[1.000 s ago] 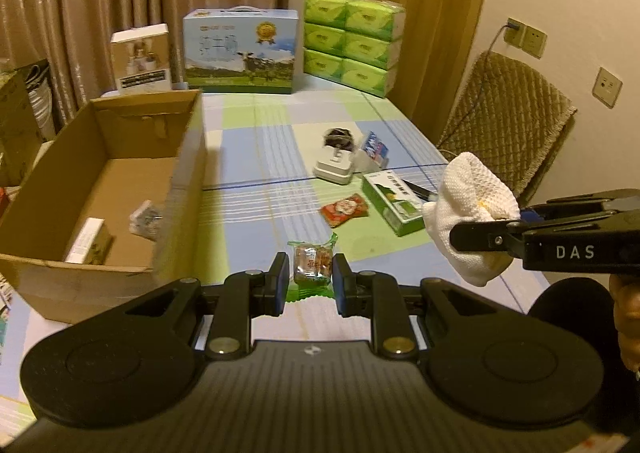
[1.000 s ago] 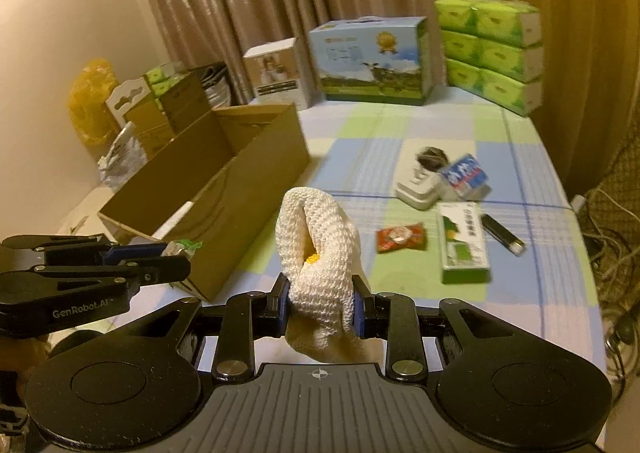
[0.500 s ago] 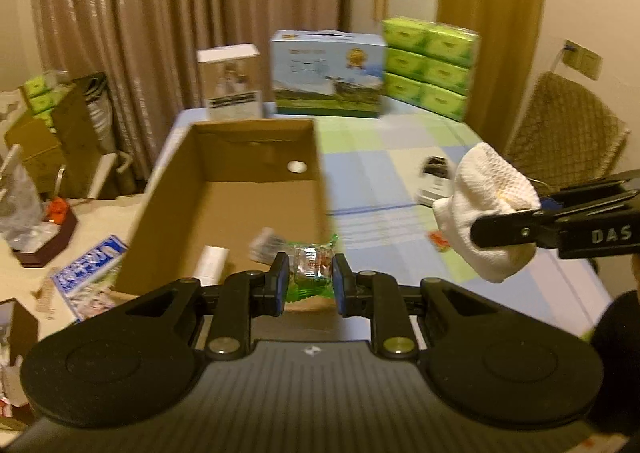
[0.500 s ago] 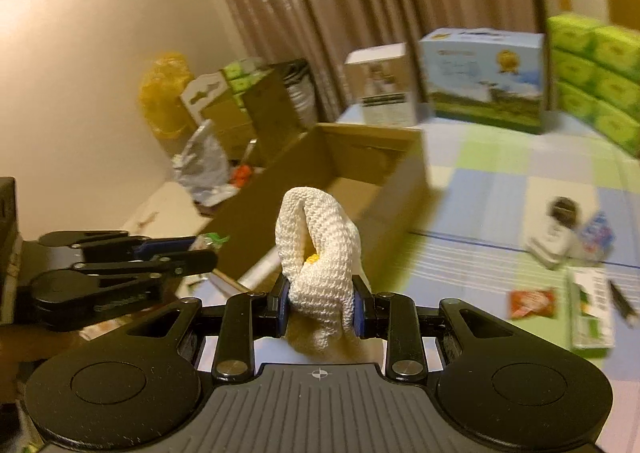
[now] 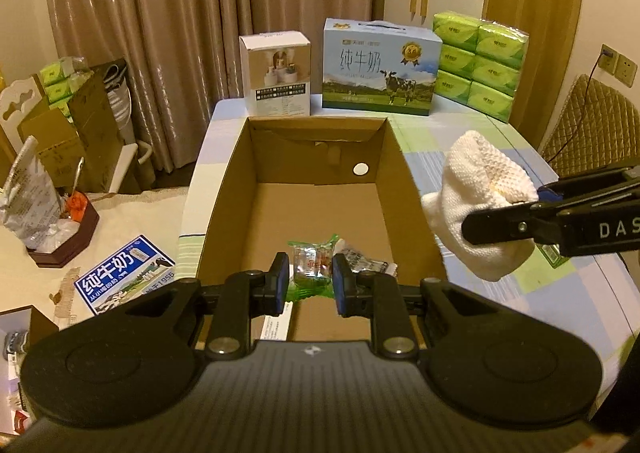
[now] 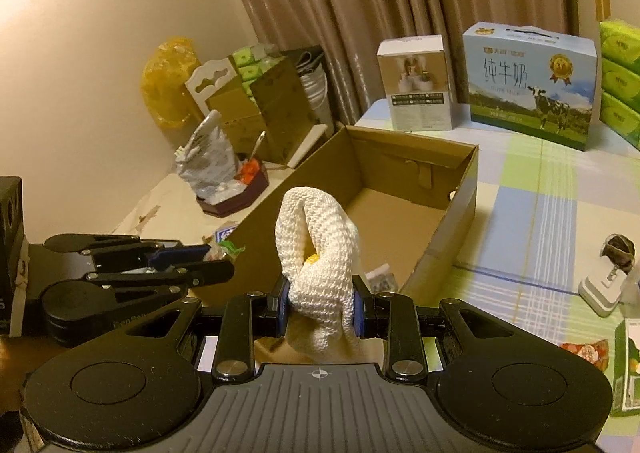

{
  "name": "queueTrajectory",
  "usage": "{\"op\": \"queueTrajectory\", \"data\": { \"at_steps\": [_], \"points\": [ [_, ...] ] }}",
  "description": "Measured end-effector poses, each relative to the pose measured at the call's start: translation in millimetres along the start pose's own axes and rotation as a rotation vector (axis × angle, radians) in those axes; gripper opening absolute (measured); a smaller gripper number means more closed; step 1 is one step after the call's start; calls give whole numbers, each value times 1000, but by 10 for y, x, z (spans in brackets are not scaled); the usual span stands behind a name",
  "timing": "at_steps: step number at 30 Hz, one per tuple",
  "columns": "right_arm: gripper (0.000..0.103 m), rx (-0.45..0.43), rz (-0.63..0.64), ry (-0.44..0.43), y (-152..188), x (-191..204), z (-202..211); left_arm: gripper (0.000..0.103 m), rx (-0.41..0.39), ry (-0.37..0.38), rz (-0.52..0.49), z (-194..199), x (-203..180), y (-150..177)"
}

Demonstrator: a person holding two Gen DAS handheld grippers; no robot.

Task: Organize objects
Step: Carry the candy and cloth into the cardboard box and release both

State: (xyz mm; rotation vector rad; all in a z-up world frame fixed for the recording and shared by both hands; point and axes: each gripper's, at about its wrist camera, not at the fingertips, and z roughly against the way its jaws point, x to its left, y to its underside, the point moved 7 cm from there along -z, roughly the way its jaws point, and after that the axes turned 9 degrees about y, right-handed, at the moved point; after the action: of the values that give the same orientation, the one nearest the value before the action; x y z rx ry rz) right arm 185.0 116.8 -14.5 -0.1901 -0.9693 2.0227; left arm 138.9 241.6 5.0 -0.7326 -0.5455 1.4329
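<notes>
Left gripper (image 5: 310, 284) pinching a green-wrapped candy (image 5: 311, 268) above the open cardboard box (image 5: 224, 205) on the bench (image 5: 460, 141); from the right wrist, right gripper (image 6: 319, 311) clamped on a white knitted cloth (image 6: 316, 265) over that box's near end.

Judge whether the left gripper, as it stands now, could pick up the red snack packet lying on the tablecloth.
Probably not: the left gripper is already shut on a green-wrapped candy above the cardboard box, and the red snack packet lies beyond the right gripper.
</notes>
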Motion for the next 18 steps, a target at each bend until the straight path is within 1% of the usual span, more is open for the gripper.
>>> {"op": "queueTrajectory", "data": {
  "at_steps": [8, 9, 10, 12, 18],
  "points": [
    [27, 16, -41, 6, -49, -90, -253, 19, 25, 36, 10, -364, 106, 3],
    [27, 16, -47, 4, -51, -88, -253, 21, 29, 40, 20, -408, 124, 1],
    [27, 15, -49, 3, -51, -89, -254, 26, 32, 40, 26, -439, 144, -6],
    [27, 14, -47, 1, -53, -84, -257, 28, 20, 35, 31, -446, 177, -23],
    [27, 18, -39, -1, -38, -40, -294, 28, -12, 14, 68, -326, 297, -19]
  ]
}}
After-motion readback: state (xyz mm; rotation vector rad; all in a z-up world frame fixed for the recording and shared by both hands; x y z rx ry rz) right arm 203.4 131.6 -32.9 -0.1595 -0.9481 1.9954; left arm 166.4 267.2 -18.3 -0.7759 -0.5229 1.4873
